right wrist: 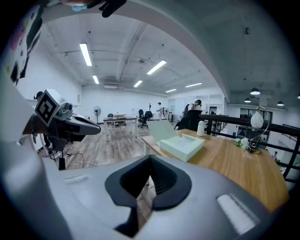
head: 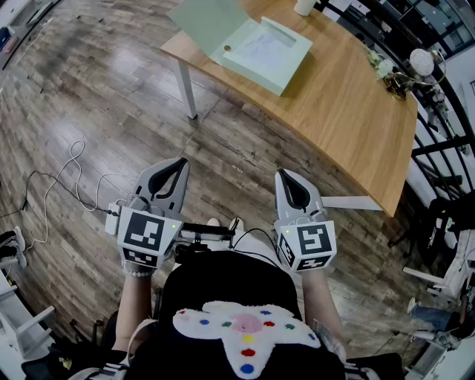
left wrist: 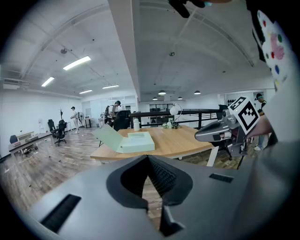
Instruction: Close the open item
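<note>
Hard to make out:
- The inside of the pale green box point(head: 267, 52) is seen only as a flat pale surface. Whether anything lies in it cannot be told.
- Its lid point(head: 208, 22) is folded back to the left and is cut off by the top edge of the head view.
- A white bottle point(head: 304, 6) beyond the box is also cut off there. It is seen whole in the right gripper view.
- The people and office chairs far back in the gripper views are too small for detail.

Surroundings:
- The box is set near the left end of a wooden table point(head: 349, 104), above a white table leg point(head: 187, 85).
- A round white lamp point(head: 421, 61) with a small plant beside it is placed at the table's far right edge, against a dark railing.
- A thin cable point(head: 59, 178) is looped over the plank floor to the left.
- Nothing is seen standing between the grippers and the box.

Grippers:
- The left gripper point(head: 178, 162) and right gripper point(head: 286, 174) are held side by side over the floor, close to the person's body and well apart from the table.
- On both, the jaws are drawn fully together and nothing is caught between them.
</note>
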